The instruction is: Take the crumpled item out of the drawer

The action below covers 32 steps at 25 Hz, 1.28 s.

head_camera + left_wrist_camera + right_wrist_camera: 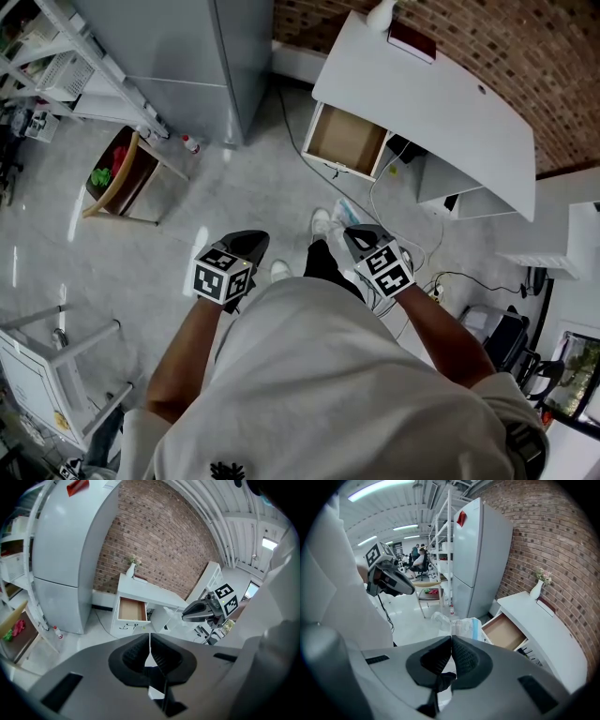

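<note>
Visibly, right gripper (451,638) pinches crumpled translucent plastic (461,626).

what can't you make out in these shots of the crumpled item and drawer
- crumpled item: in the right gripper view its lower part is hidden behind the right gripper, whose jaws are closed on it. Bag or wrapper, cannot tell.
- drawer: in the head view, any part under the desk top is hidden.
- red and green things at left: too small in the head view to name.
</note>
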Motion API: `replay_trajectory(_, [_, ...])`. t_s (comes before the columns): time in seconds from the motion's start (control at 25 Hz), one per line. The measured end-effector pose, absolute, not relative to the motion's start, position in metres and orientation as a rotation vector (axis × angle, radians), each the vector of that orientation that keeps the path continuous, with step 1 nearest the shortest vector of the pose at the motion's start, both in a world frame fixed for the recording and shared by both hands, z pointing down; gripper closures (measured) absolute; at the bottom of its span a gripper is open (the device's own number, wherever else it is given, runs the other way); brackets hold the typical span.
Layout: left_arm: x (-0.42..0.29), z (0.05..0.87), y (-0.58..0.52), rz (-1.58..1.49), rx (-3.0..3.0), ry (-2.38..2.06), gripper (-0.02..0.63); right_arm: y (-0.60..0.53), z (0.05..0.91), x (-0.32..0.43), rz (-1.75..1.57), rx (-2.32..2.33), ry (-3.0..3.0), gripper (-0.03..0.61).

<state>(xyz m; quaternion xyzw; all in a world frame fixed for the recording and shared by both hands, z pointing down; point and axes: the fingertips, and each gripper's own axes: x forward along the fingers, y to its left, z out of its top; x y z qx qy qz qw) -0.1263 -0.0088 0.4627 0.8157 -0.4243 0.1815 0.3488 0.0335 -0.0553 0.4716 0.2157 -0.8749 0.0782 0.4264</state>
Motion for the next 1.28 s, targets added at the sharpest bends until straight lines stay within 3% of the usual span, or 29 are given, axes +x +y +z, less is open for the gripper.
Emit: replay_trajectory(1.28, [-0.096, 0.473, 0.009, 0.519, 2.132, -1.036, 0.589, -0.023, 0.471, 0.063, 0.242, 0.575, -2.165, 0.549])
